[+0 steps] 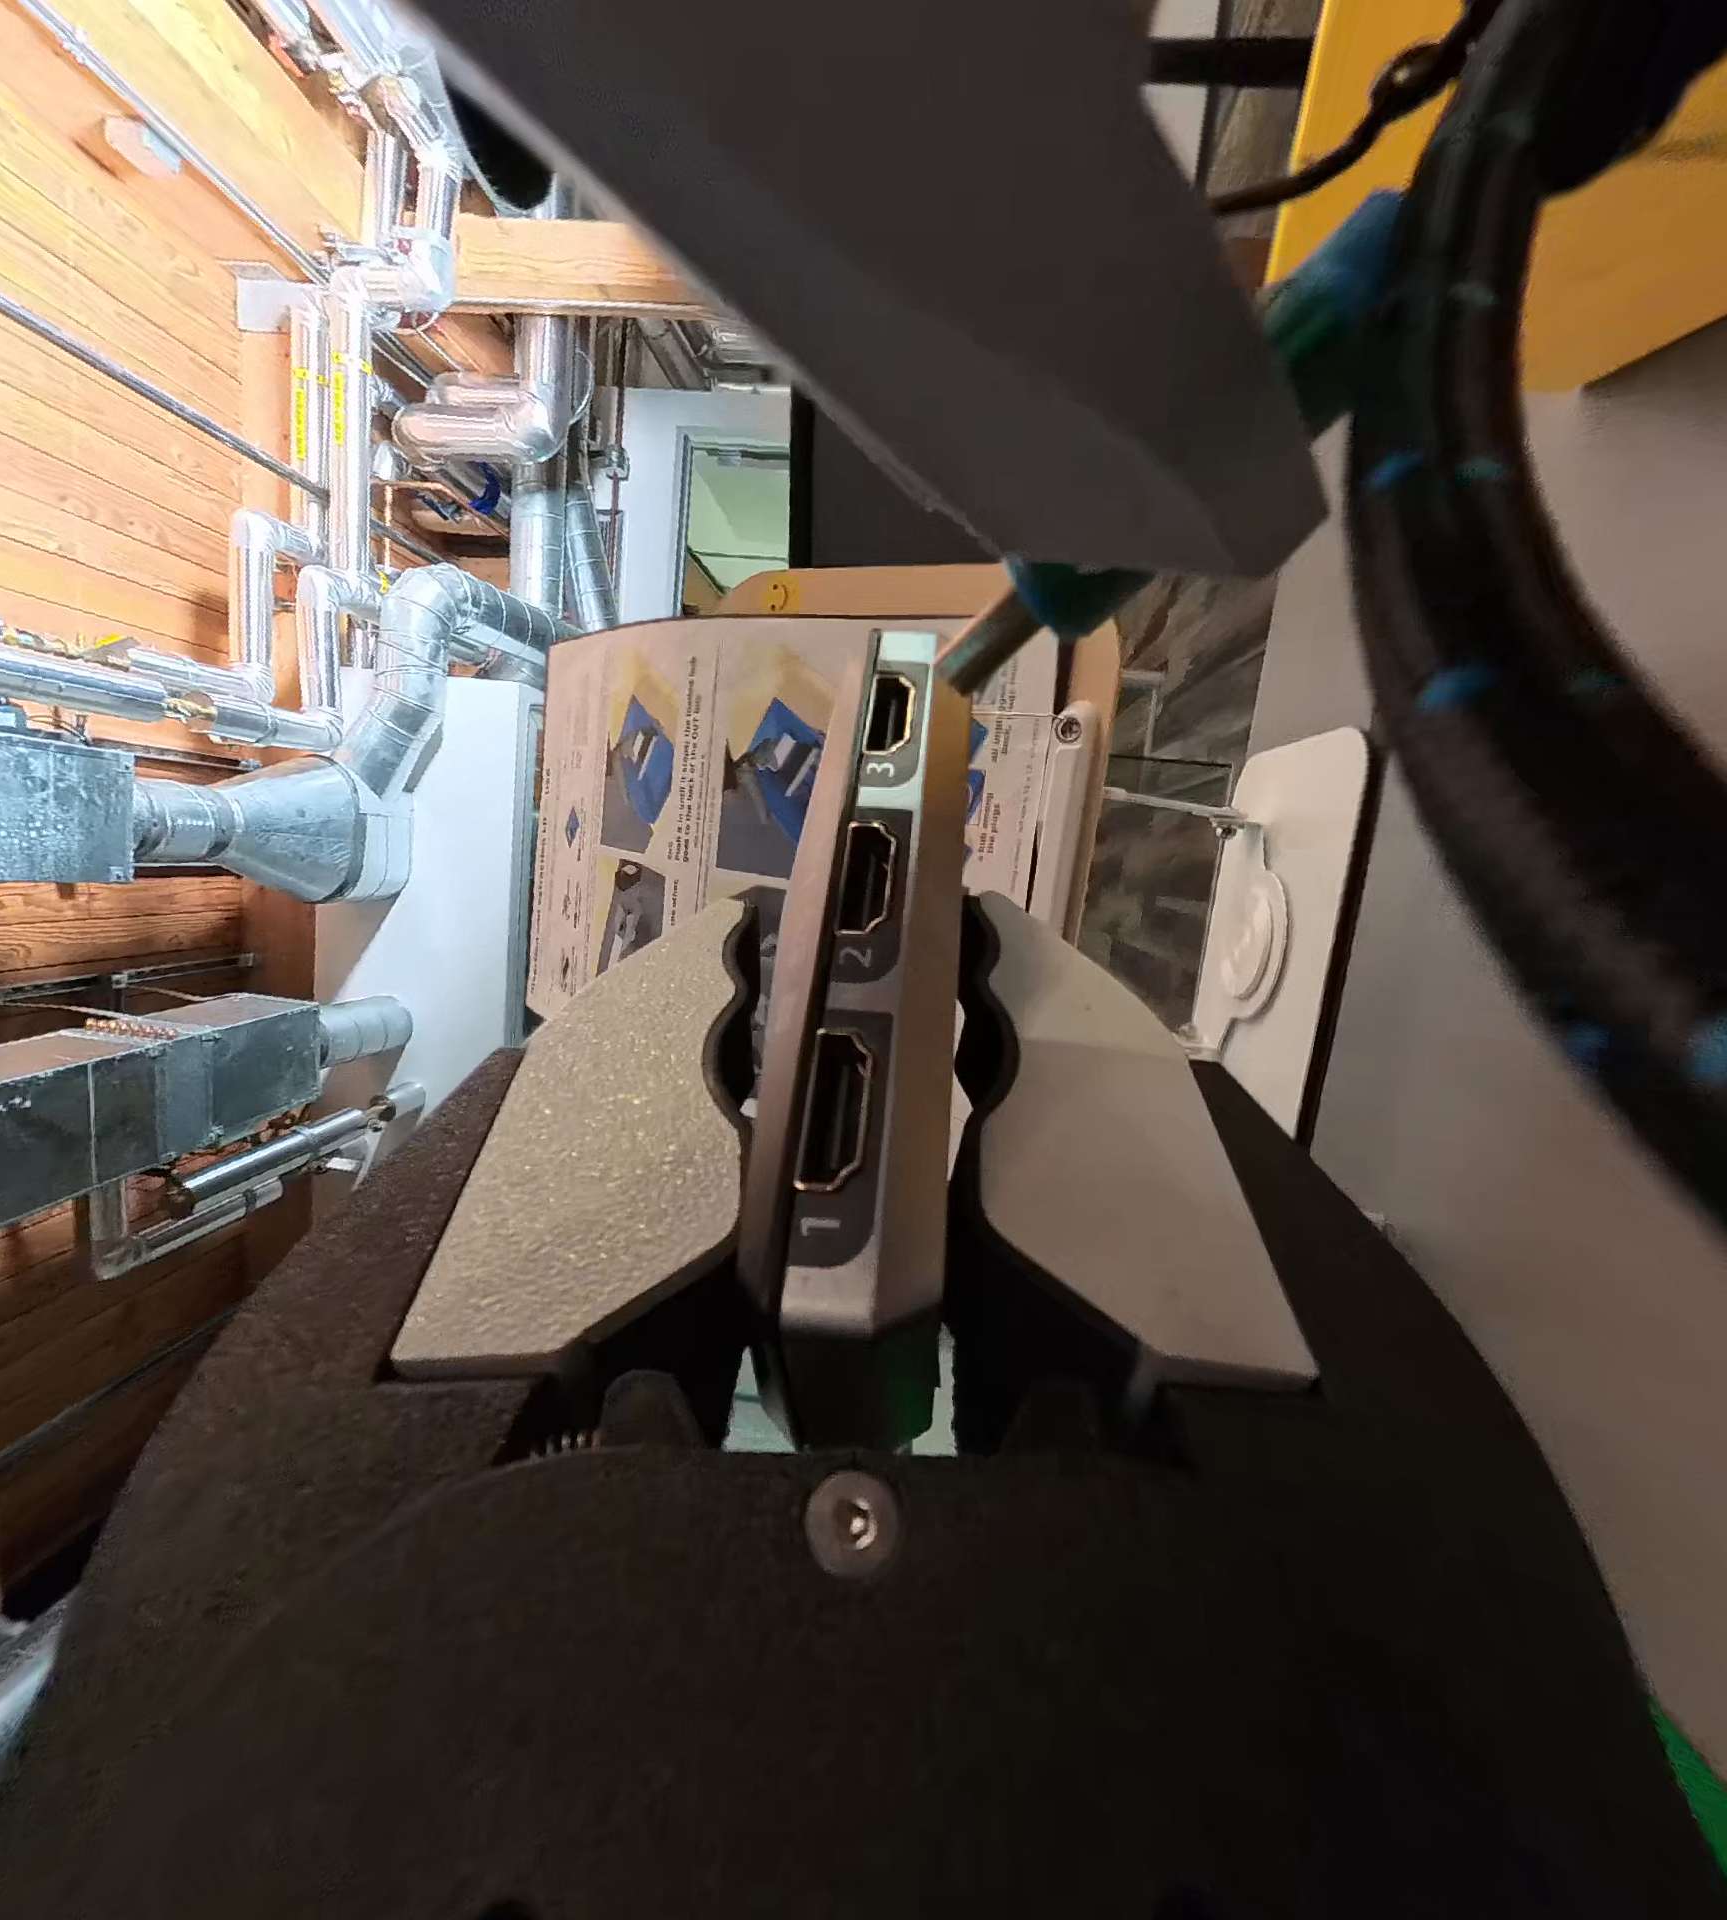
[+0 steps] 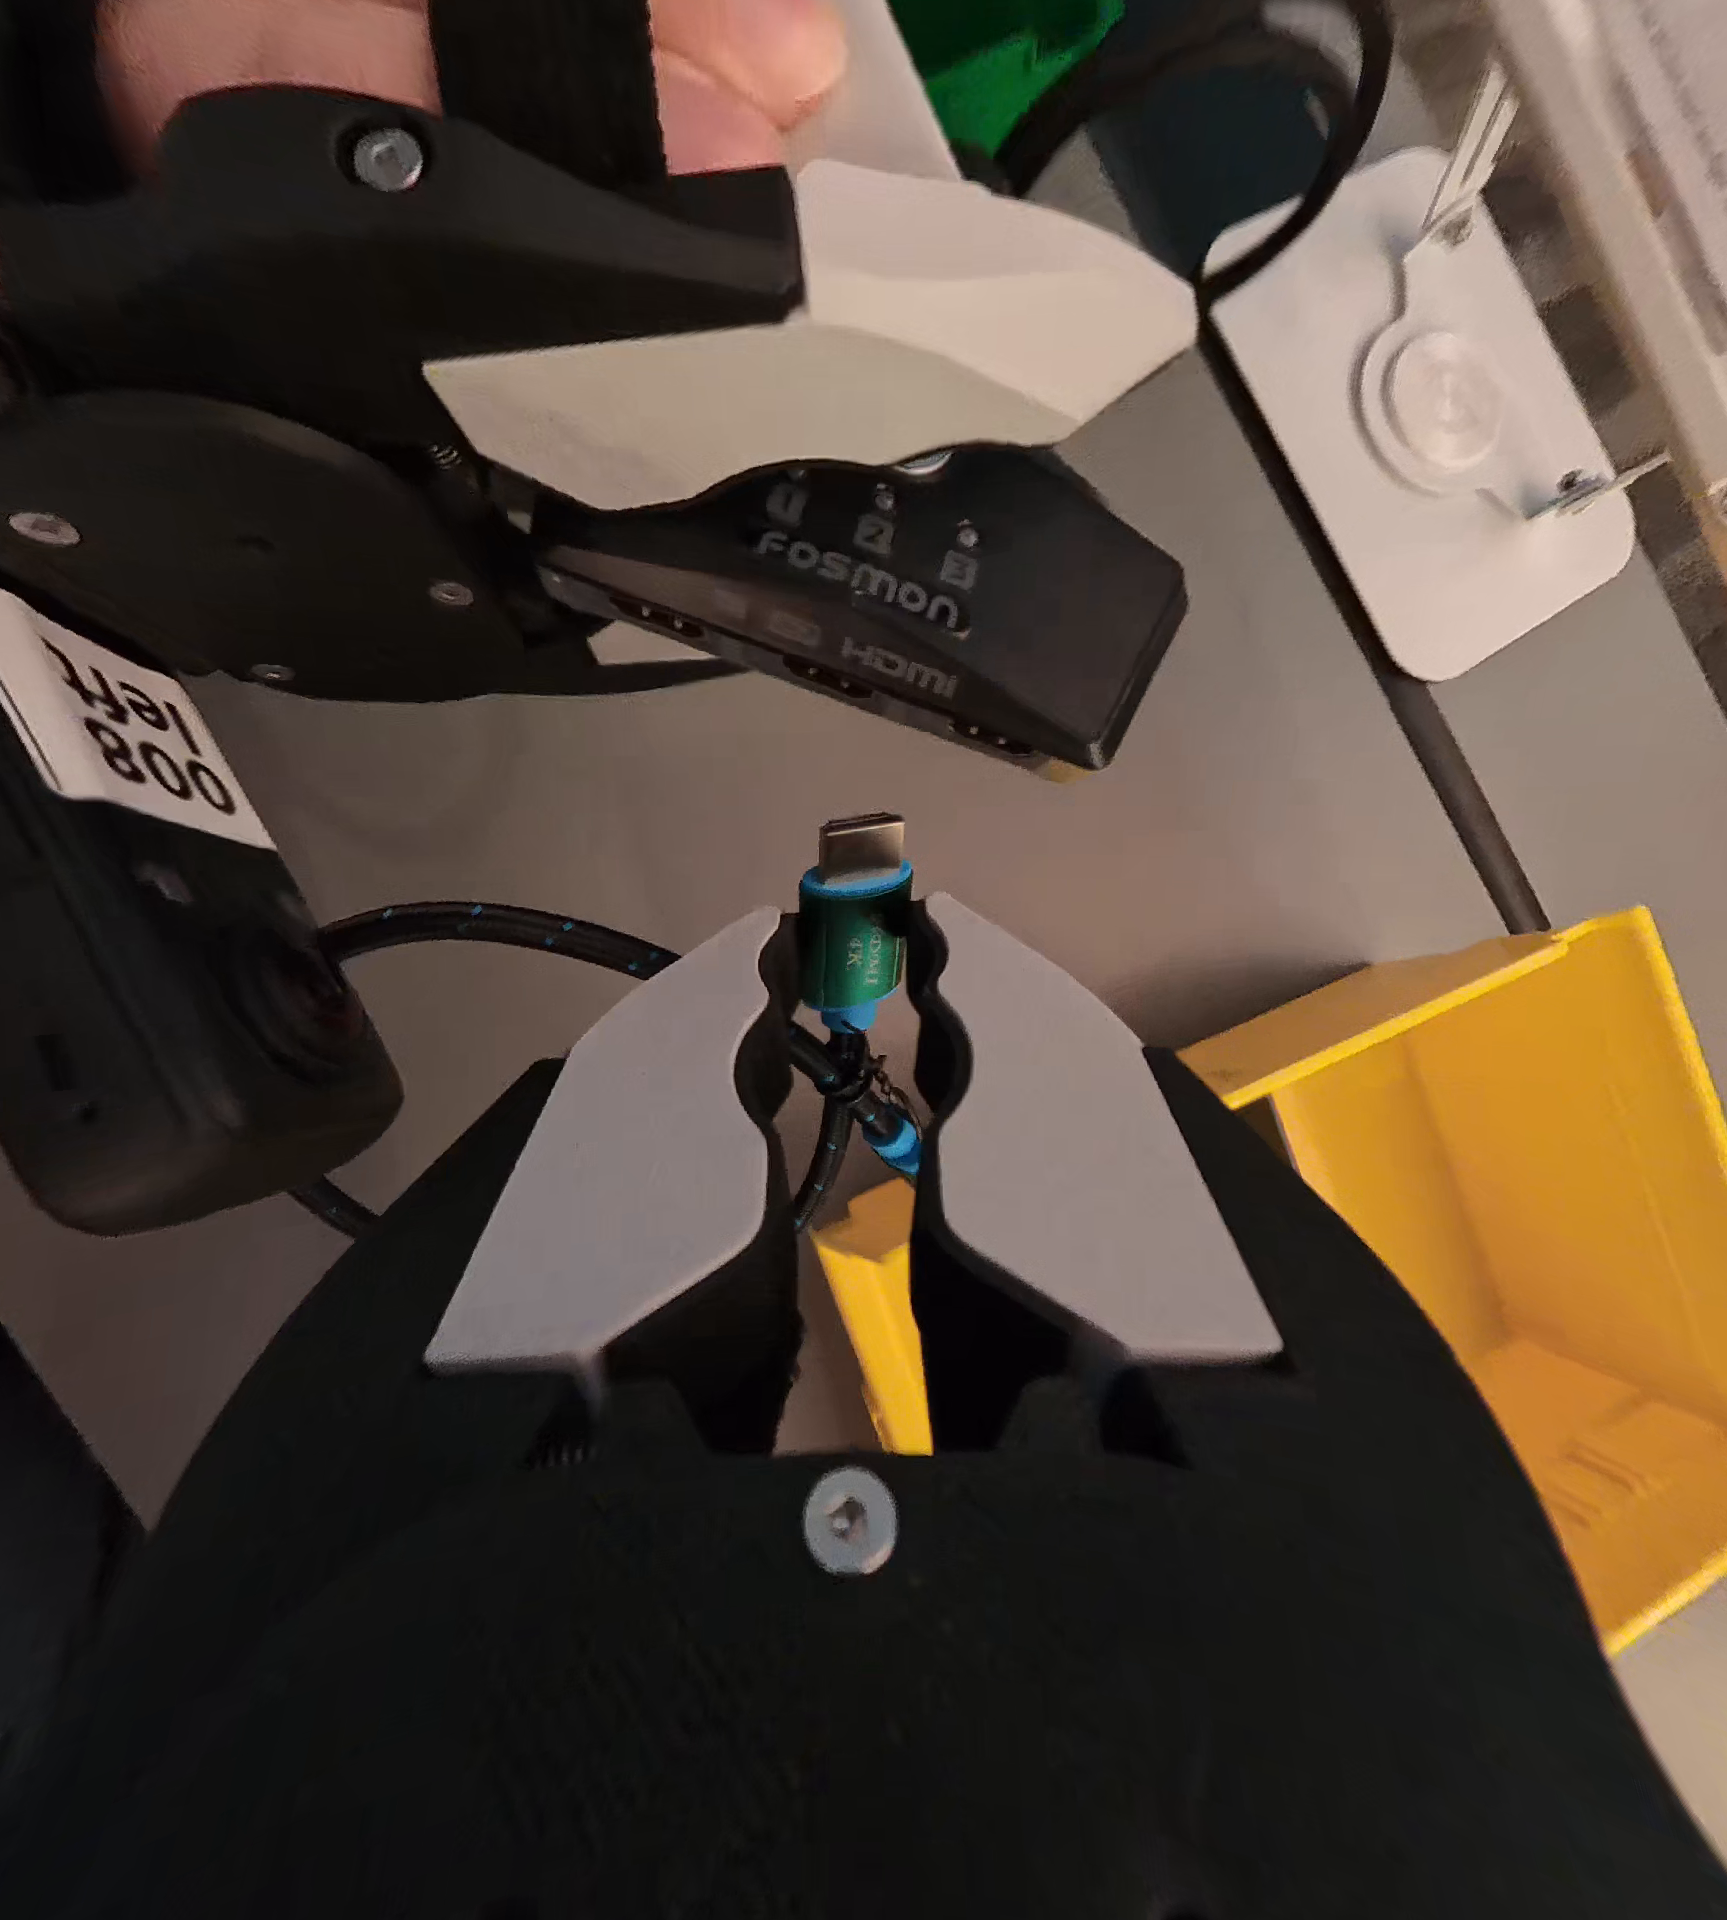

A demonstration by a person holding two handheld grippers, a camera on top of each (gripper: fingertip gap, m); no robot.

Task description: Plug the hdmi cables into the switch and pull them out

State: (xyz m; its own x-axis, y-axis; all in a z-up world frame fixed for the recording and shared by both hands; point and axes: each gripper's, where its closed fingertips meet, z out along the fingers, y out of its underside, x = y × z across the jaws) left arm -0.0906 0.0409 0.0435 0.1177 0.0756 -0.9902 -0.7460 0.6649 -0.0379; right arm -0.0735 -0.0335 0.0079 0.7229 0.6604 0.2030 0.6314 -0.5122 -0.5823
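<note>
Just beyond the right claw's (image 2: pixel 854 914) plug (image 2: pixel 854 951), the switch (image 2: pixel 952 623)

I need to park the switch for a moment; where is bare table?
Bare grey table lies below the switch, bordered by the black cable loop and the yellow bin. It is crowded to the right, by the white plate and the bin.

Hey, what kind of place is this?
Probably a workshop or lab in an industrial-style building: exposed silver ducts on wood-plank walls, a grey worktable, and a yellow parts bin.
</note>
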